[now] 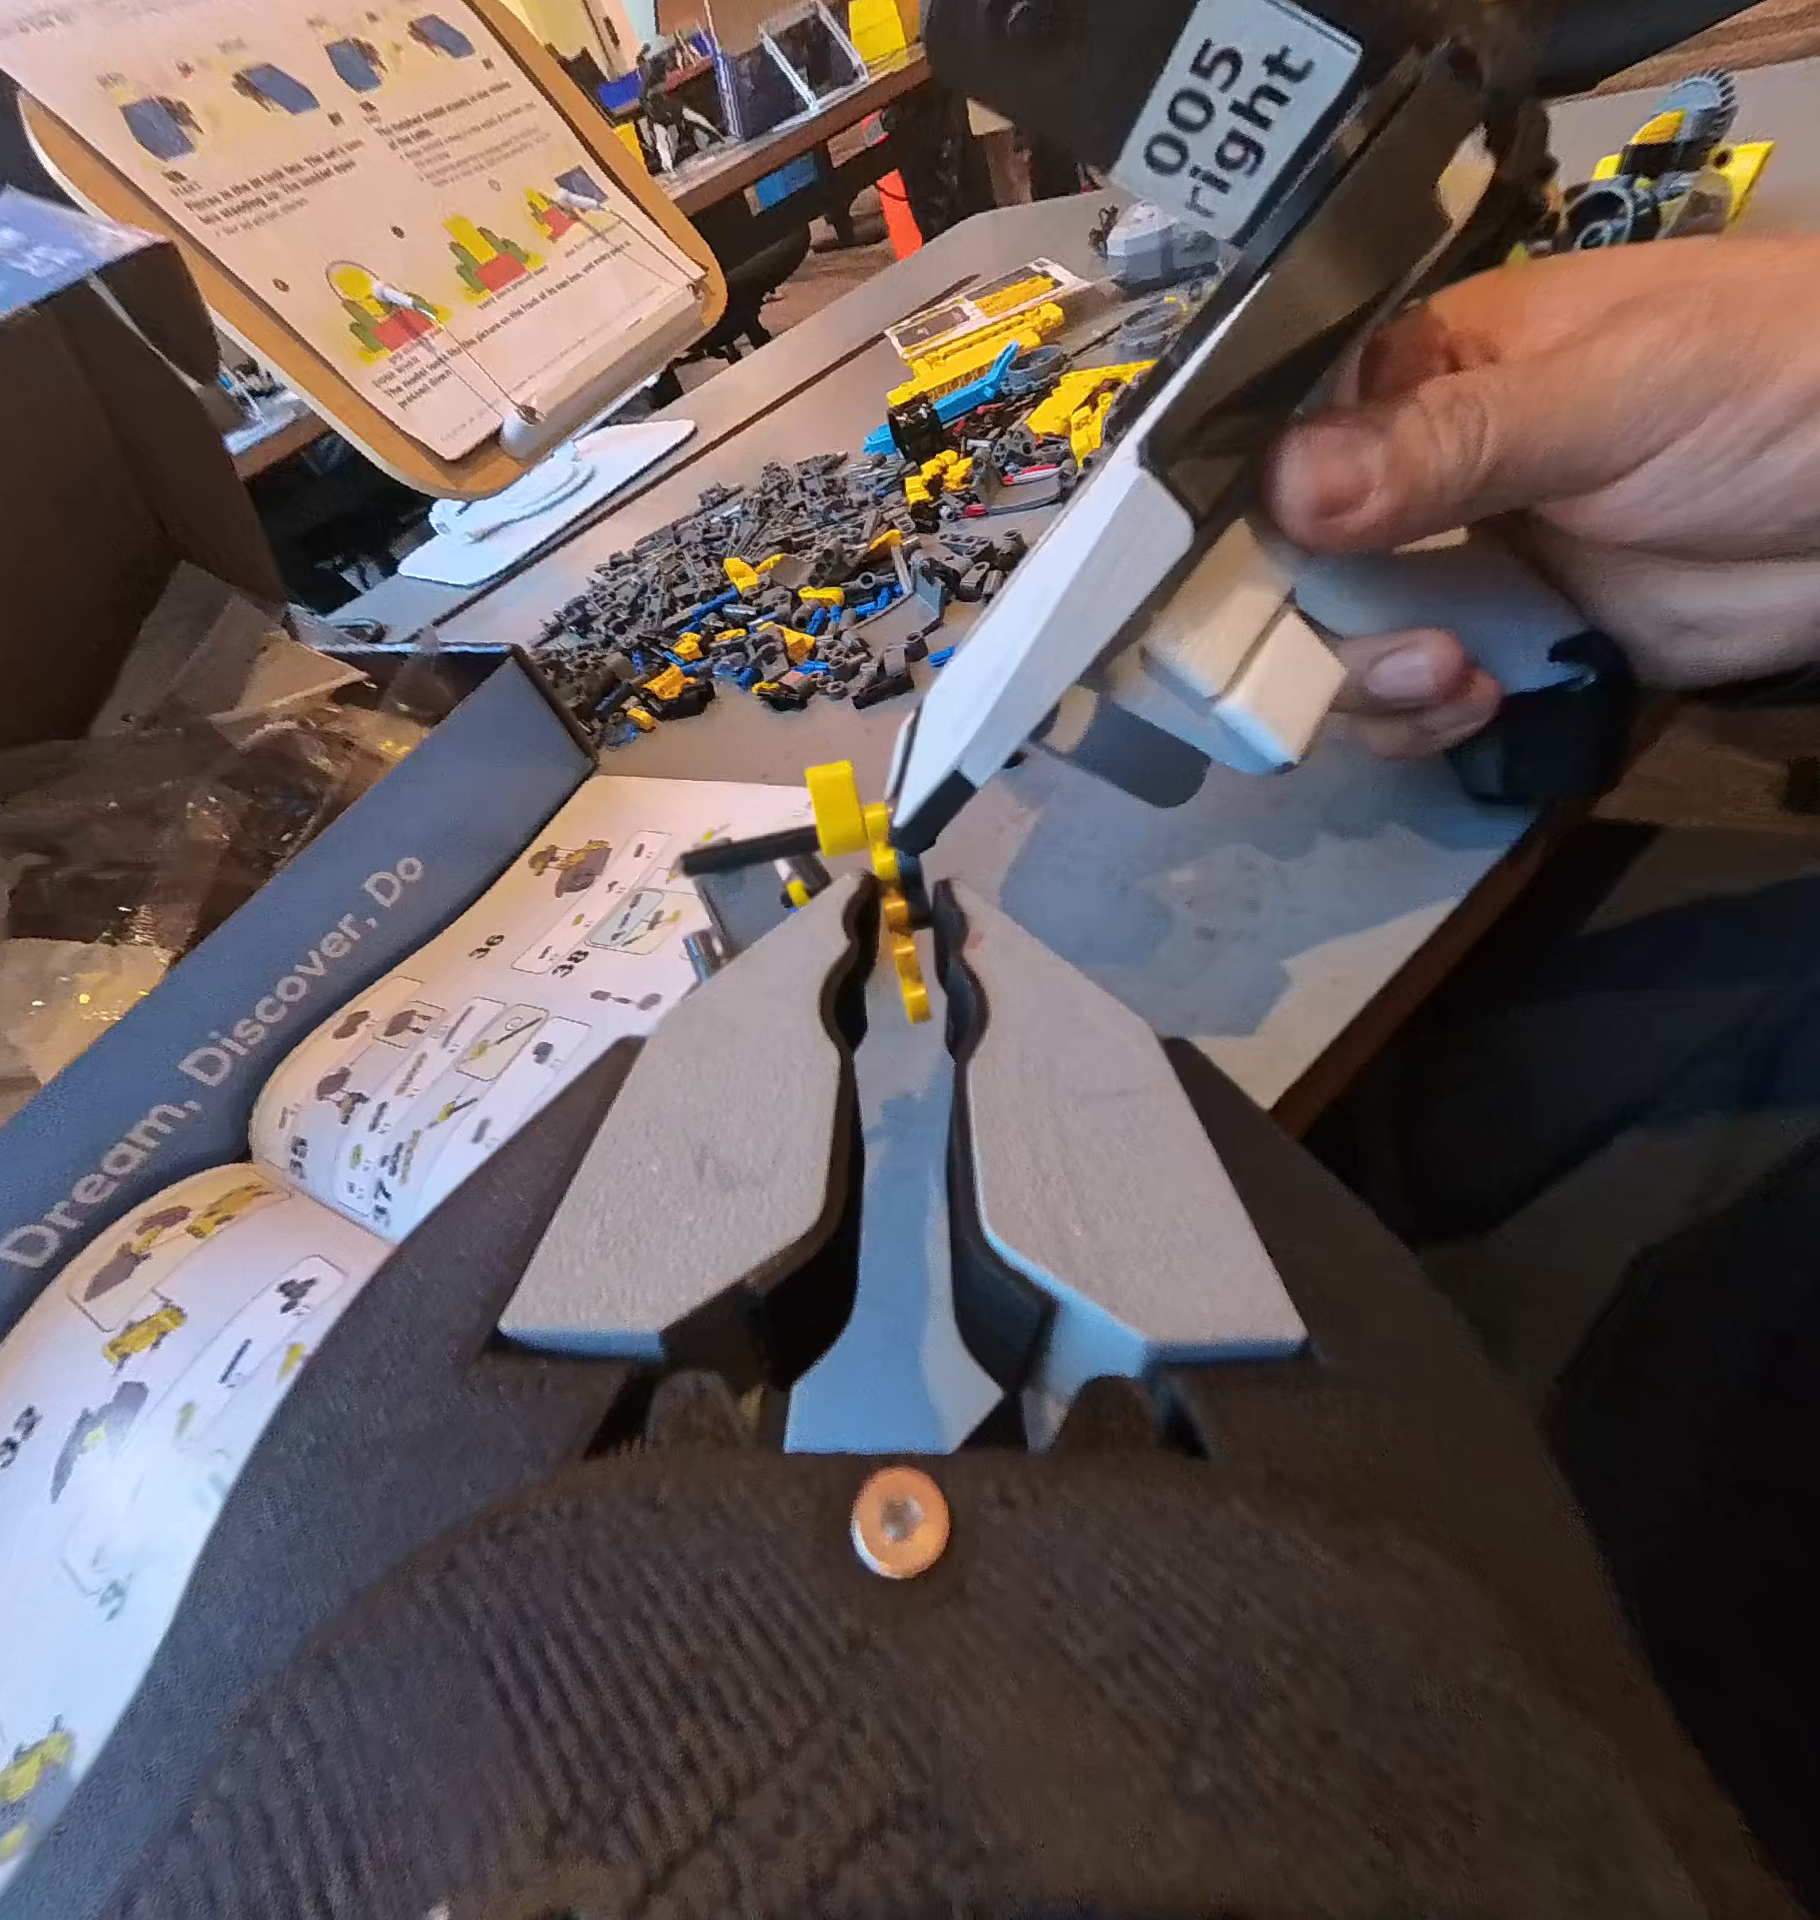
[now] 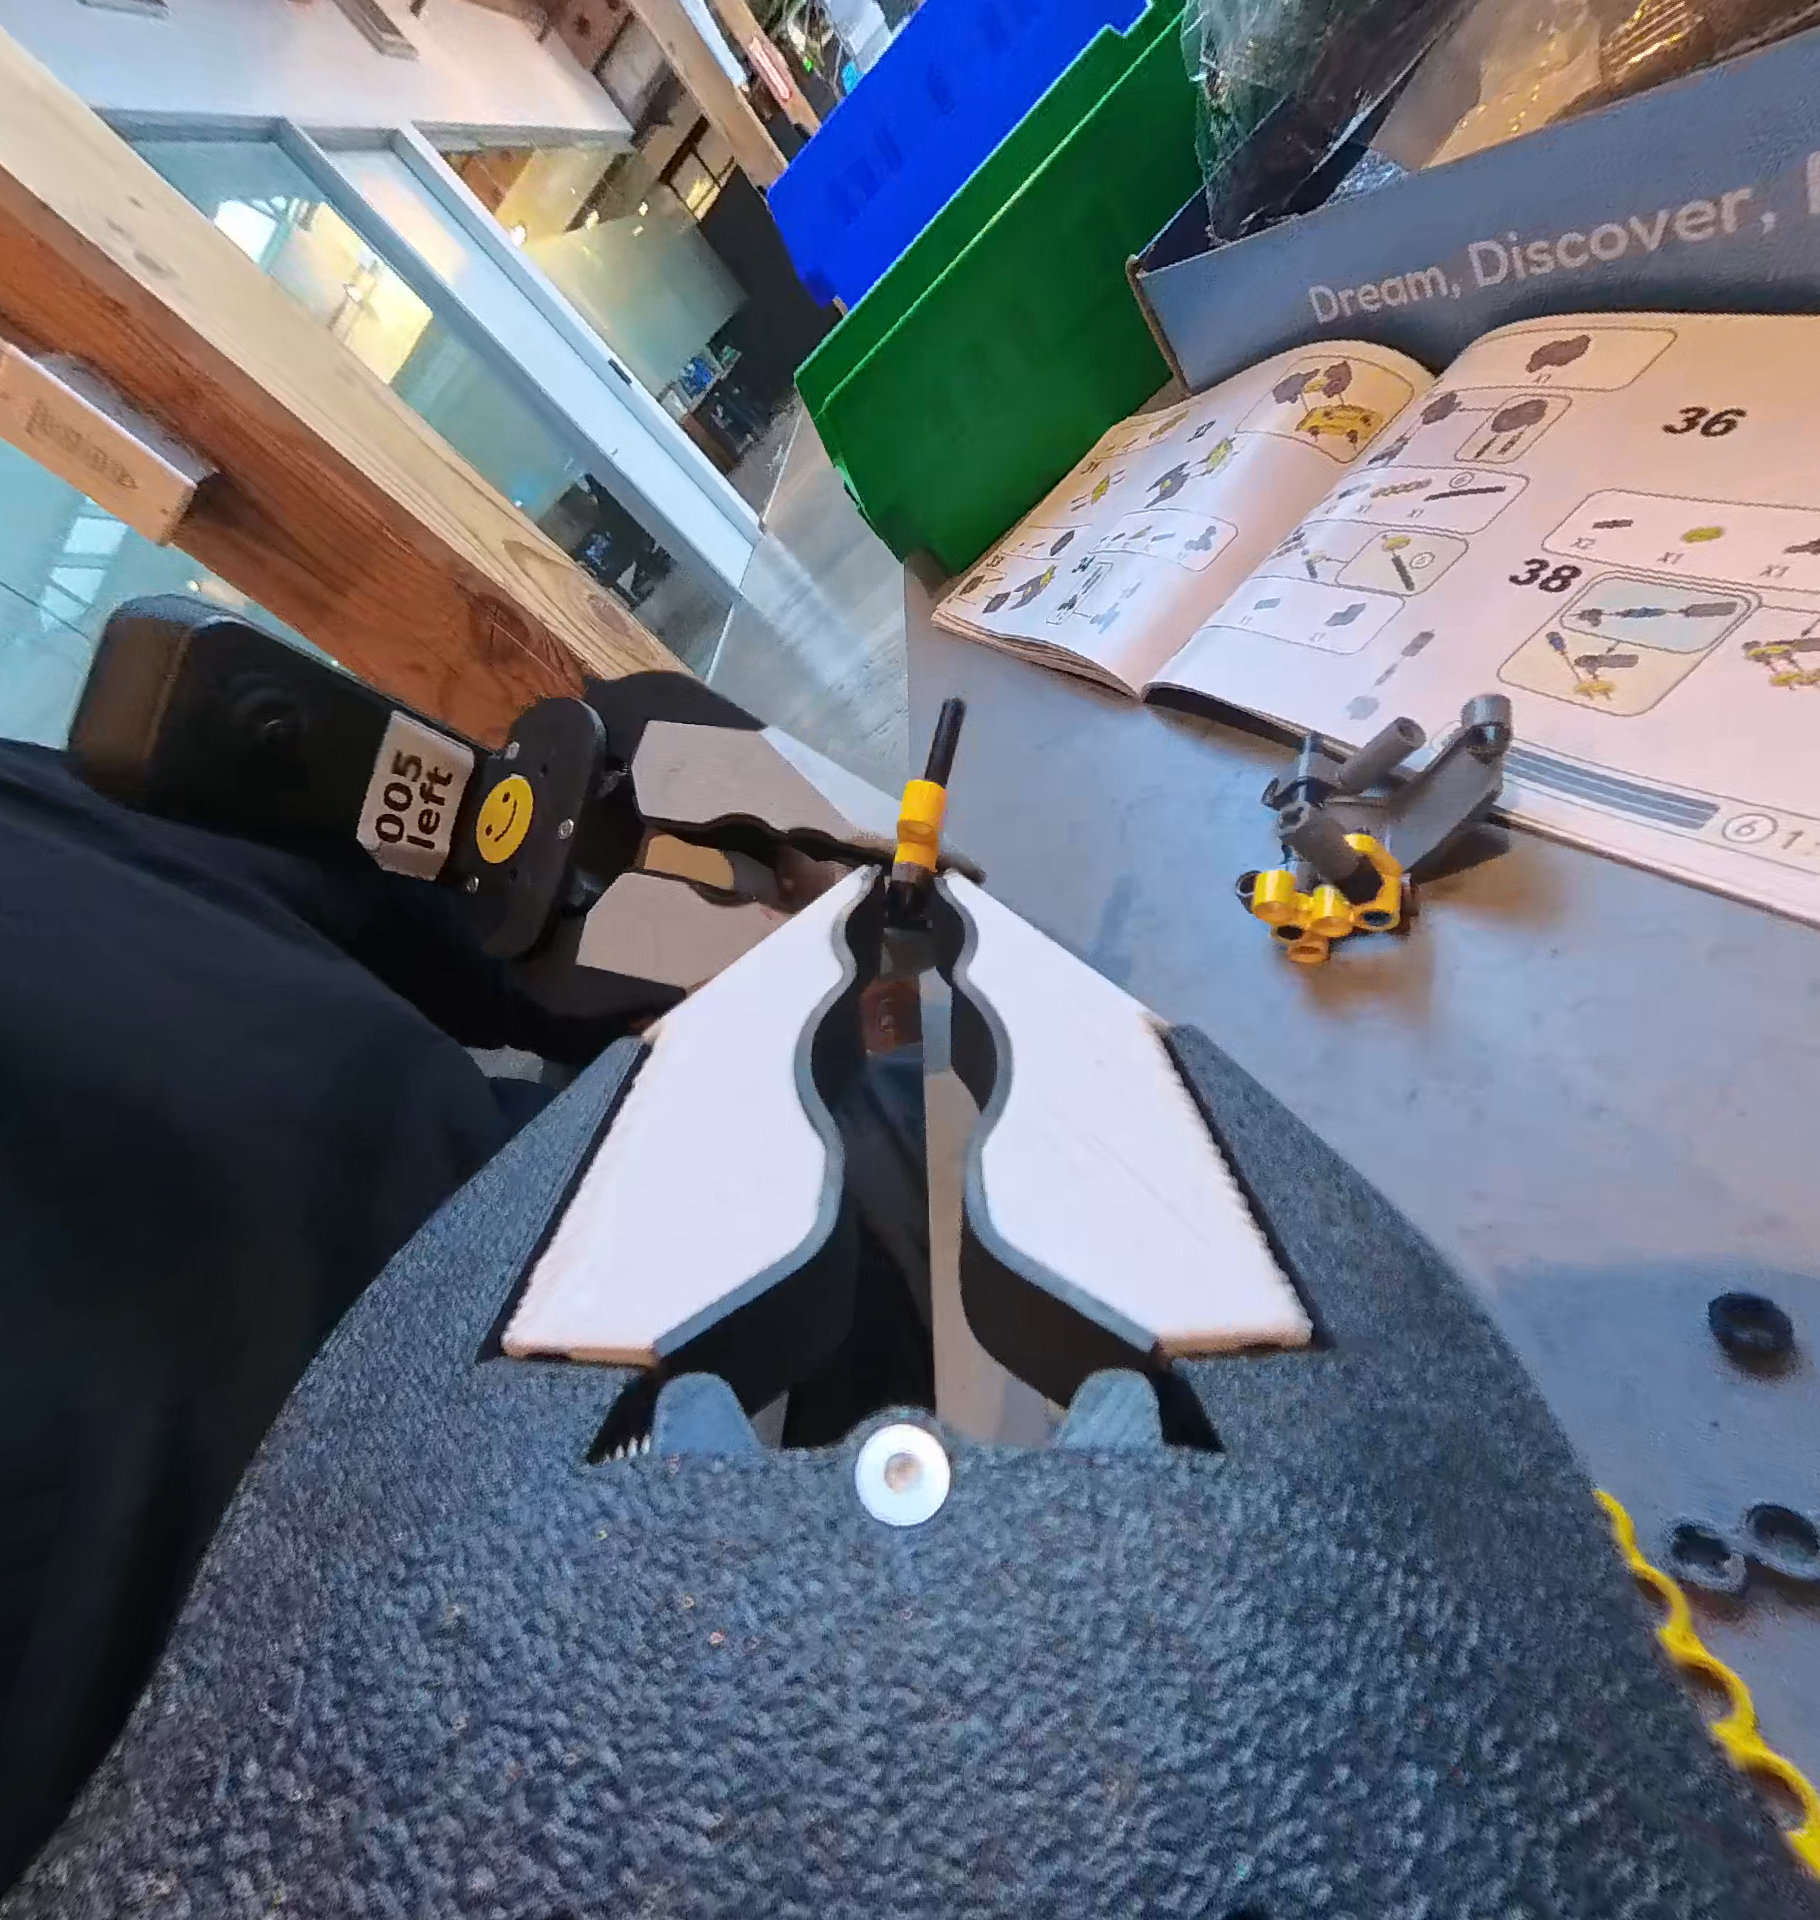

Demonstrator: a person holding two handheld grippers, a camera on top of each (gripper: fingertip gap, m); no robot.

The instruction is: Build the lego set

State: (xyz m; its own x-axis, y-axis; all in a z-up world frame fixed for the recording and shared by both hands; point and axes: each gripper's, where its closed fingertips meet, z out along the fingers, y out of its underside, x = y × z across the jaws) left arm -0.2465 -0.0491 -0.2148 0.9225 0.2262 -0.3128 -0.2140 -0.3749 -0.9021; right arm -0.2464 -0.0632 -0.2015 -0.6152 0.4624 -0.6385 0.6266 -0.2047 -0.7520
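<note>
Your left tongs [image 1: 901, 899] pinch the yellow holed plastic beam [image 1: 906, 961]; right tongs [image 2: 906, 894] are closed on the black axle with yellow bushing [image 2: 921, 805], both above the grey bench [image 2: 1508, 1091]. Keep the axle square to the hole. Open instruction booklet [image 2: 1405, 499] and grey box [image 2: 1508, 260] carry print.

Yellow beam [image 1: 904, 956], black axle [image 2: 944, 740], green bin [image 2: 999, 384], blue bin [image 2: 916, 135].
</note>
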